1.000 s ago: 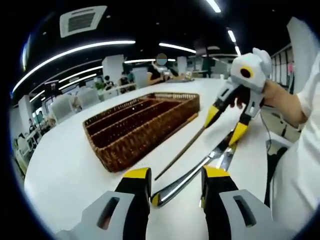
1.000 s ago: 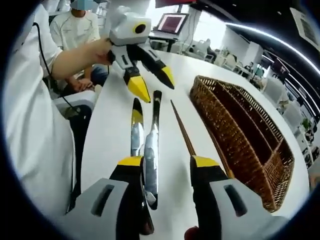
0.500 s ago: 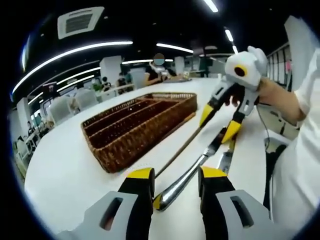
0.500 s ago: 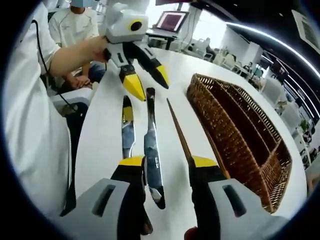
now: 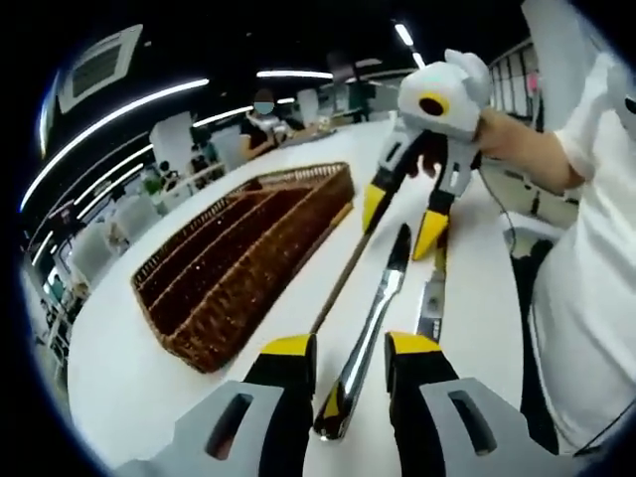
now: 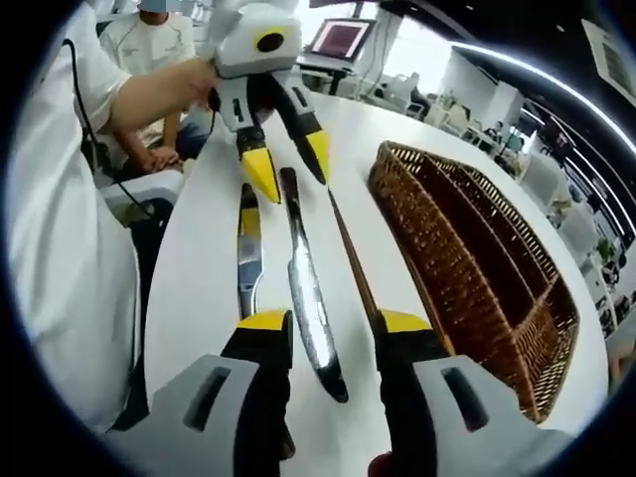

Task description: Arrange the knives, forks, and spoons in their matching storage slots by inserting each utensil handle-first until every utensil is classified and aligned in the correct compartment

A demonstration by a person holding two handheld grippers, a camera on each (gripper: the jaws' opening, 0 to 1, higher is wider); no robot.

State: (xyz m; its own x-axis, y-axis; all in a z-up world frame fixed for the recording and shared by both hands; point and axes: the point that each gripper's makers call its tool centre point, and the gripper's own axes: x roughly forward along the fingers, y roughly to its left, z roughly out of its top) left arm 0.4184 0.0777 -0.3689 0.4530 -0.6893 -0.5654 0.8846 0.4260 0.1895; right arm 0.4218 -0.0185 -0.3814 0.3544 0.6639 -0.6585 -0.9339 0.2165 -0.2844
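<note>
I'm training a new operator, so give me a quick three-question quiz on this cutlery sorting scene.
1. True or false: the wicker basket already holds a utensil.
2. What lies between the tips of the left tool? A) a fork B) a knife C) a spoon
3. Fill in: the left tool and the right tool are both ___ (open or shut).
Key: 1 false; 2 B; 3 open.

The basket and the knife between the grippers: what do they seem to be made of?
The basket looks like woven wicker, matte brown, with a visible braided weave on its walls and dividers. The knife looks like polished metal, probably steel: it is silvery and mirrors the ceiling lights.
</note>
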